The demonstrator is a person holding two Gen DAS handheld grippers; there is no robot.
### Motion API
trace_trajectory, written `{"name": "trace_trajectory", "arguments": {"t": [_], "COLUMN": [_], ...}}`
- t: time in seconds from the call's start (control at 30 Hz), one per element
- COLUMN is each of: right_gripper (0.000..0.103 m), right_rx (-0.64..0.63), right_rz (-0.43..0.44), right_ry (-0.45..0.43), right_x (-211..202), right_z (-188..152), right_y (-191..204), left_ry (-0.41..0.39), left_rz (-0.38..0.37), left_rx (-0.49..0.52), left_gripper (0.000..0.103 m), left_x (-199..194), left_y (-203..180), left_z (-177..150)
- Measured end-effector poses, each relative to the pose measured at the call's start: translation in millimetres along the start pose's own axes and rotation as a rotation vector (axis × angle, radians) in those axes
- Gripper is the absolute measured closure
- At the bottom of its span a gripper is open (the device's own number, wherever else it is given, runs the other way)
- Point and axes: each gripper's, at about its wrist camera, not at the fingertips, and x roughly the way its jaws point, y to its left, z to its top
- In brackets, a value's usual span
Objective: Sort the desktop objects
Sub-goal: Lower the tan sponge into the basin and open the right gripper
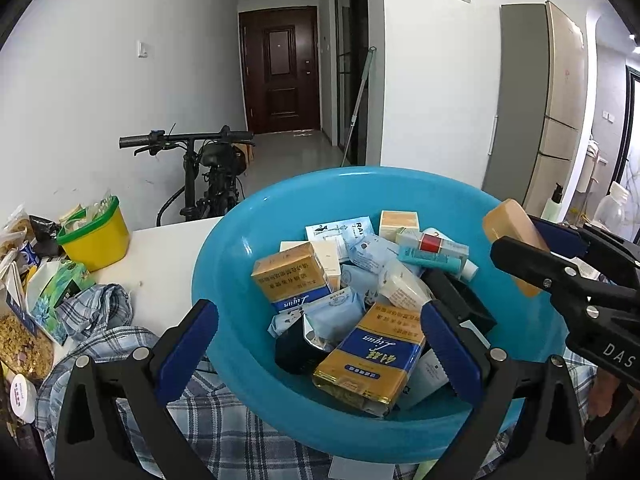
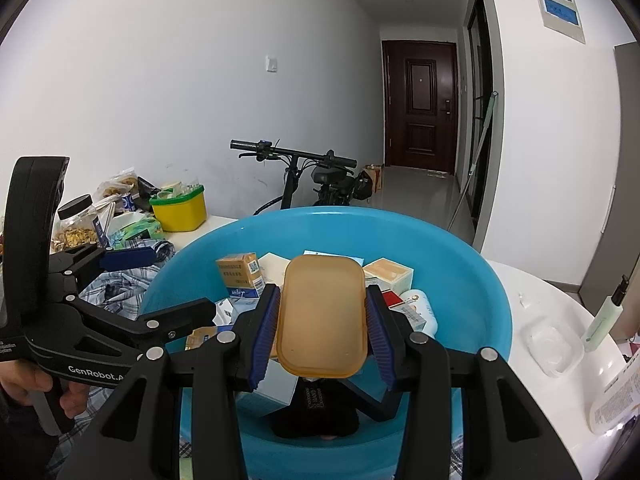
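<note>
A blue basin [image 1: 224,264] [image 2: 472,280] sits on a plaid cloth and holds several boxes, packets and tubes, among them gold-and-blue Liqun cartons [image 1: 368,356] [image 2: 240,274]. My right gripper [image 2: 322,320] is shut on an amber translucent soap-box lid [image 2: 322,312] and holds it above the basin; it shows at the right of the left wrist view [image 1: 516,240]. My left gripper [image 1: 320,344] is open and empty over the basin's near rim, its fingers either side of the cartons. It shows at the left of the right wrist view [image 2: 160,284].
A yellow tub [image 1: 96,240] [image 2: 180,208], snack bags [image 1: 24,344] and a green packet [image 1: 60,288] crowd the table's left. A clear box [image 2: 554,342] and bottles [image 2: 604,320] lie on the white table at the right. A bicycle [image 1: 212,168] stands behind.
</note>
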Motion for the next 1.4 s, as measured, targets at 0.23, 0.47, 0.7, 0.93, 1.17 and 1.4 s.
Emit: {"name": "trace_trajectory", "arguments": {"t": [0.23,0.47,0.7,0.93,1.17,1.4], "right_gripper": [0.061,0.061,0.061,0.061,0.061,0.061], "right_rx": [-0.003,-0.002,-0.002,-0.004,-0.007,-0.006], "right_rz": [0.004,0.002,0.006,0.003,0.002,0.0], "right_ry": [0.008,0.007,0.007,0.006,0.01,0.01], "right_x": [2.1,1.9,1.2,0.0,0.5,1.3], "right_z": [-0.6,-0.9,-0.8,0.1,0.3,0.4], "right_y": [1.7,1.3,1.7,2.9,3.0,2.9], "left_ry": [0.001,0.001,0.006,0.004,0.004,0.004], "left_rz": [0.026,0.008,0.005,0.005,0.006,0.005], "left_rx": [-0.018,-0.034,-0.009,0.004,0.003,0.003], "left_gripper": [0.0,0.0,0.0,0.0,0.0,0.0], "left_x": [-1.1,-2.5,-1.2,-2.8,-3.3,-3.3], "left_y": [4.3,6.3,-0.4,-3.7,-3.5,-3.5], "left_z": [0.9,0.8,-0.3,-1.0,-0.8,-0.4]}}
